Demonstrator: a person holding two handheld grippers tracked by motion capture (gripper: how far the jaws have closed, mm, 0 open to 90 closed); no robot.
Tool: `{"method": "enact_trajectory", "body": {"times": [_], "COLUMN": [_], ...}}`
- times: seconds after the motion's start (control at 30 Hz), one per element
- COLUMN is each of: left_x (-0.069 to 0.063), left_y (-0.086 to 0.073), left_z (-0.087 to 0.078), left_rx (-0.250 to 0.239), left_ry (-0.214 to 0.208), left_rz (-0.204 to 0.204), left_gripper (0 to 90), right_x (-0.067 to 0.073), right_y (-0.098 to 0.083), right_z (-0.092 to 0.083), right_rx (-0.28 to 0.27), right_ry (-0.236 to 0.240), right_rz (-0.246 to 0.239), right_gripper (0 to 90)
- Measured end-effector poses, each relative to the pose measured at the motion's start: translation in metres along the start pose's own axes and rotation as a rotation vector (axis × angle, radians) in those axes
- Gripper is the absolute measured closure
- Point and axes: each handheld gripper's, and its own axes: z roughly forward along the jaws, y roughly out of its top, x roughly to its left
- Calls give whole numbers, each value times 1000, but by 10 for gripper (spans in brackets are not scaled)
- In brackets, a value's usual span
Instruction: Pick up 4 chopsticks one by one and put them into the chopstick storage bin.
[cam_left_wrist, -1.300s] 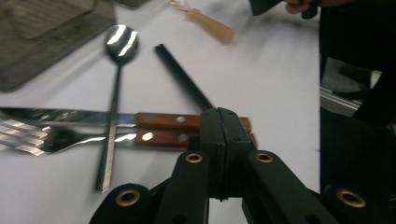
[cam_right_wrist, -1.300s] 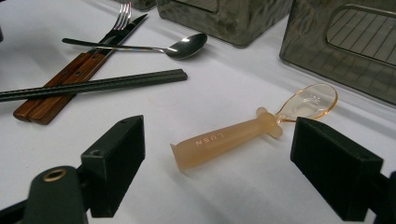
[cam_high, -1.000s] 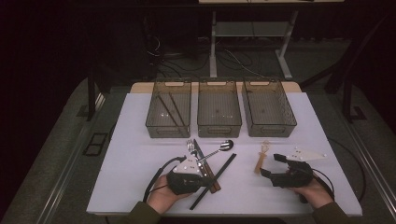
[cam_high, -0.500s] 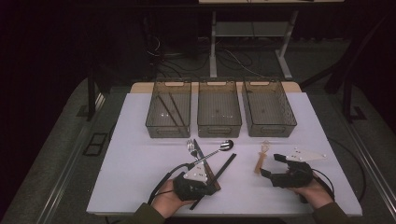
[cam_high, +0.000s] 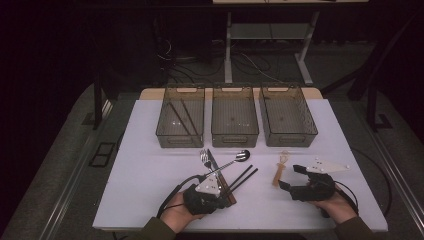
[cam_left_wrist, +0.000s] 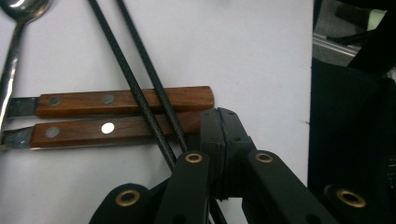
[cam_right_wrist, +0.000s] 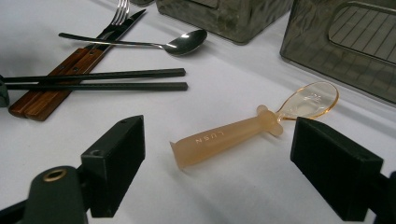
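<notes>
Sorting cutlery: left gripper (cam_left_wrist: 219, 116) closed, empty, beside the chopsticks (cam_left_wrist: 140, 84). Right gripper (cam_right_wrist: 215, 163) apart around the plastic spoon (cam_right_wrist: 243, 133); next, clamp, lift toward twelve o'clock.

bins (cam_high: 234, 122): 3 | loose chopsticks (cam_high: 243, 177): 2 | wooden-handled cutlery (cam_left_wrist: 123, 101): 2 | metal spoon (cam_high: 235, 159): 1 | amber spoon (cam_right_wrist: 247, 130): 1

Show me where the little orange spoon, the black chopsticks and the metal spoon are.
orange spoon (cam_right_wrist: 233, 136): right gripper view, on its thick handle.
black chopsticks (cam_right_wrist: 116, 80): right gripper view, mid-length of the pair, on the upper stick's lower edge.
metal spoon (cam_right_wrist: 187, 41): right gripper view, on the bowl.
</notes>
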Motion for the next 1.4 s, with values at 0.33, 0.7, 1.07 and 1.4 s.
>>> {"method": "enact_trajectory", "body": {"times": [0.33,0.7,1.07,1.4], "left_x": [5,12,12,32], "left_y": [-3,-6,-3,11], "left_z": [-6,-14,-19,-23], "left_rx": [2,-10,-53,-88], "left_ry": [42,91,76,125], "left_rz": [-12,-45,-59,-96], "left_gripper": [899,898,861,724], "right_x": [0,0,0,0], "right_y": [0,0,0,0], "right_z": [0,0,0,0], "right_rx": [-2,-3,-4,-3], "right_ry": [0,1,2,0], "right_rz": [-2,-1,1,4], "right_gripper": [174,174,174,174]}}
